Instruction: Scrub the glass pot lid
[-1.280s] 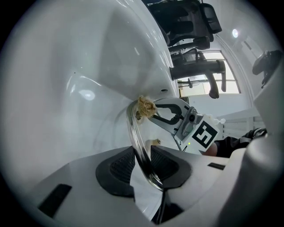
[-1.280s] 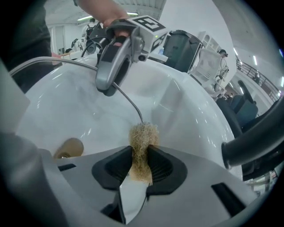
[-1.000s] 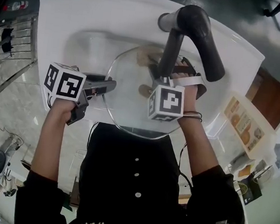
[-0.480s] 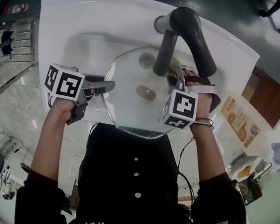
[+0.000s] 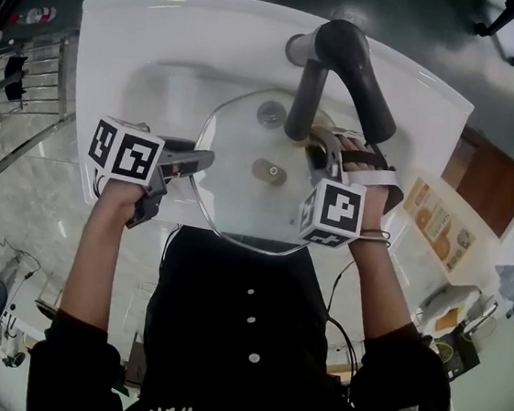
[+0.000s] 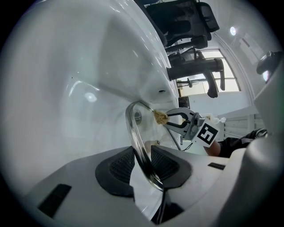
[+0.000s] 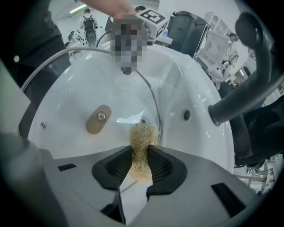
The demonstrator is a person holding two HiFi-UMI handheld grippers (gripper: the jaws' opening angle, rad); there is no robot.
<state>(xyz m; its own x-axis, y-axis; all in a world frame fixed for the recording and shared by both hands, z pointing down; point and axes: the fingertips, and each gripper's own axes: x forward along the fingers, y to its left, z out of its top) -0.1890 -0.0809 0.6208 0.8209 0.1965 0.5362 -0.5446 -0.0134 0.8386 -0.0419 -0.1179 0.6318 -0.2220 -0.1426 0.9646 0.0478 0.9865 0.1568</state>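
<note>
**L gripper [image 5: 205, 157] clamps lid [image 5: 231, 192]; R gripper [image 7: 141, 160] pinches scrubber [image 7: 143, 142]**

Head view only: the full layout. The lid sits over the basin of a white sink [image 5: 118, 46], glass face toward the camera. Its near edge reaches past the sink's front rim, and a dark faucet [image 5: 347, 58] arches over its far side.

L gripper view only: the lid's metal rim is edge-on between the L pads, which press it from both sides, so the grip is firm. Across the glass it also shows the R gripper w/ the tan tuft at its tips.

R gripper view only: the fibrous scrubber is squeezed between the R pads, its tip at the glass close to the rim. The lid's tan centre fitting [image 7: 98, 119] and an overflow hole [image 7: 187, 115] in the basin wall also show.

Count: 1 lid, 1 scrubber, 1 faucet, 2 grippers, 2 marker cubes.

Pose: L forearm comes in from lower left, its gripper approx level and pointing at the lid's left edge. R hand is at the lid's right side under the spout, gripper aimed steeply down.
</note>
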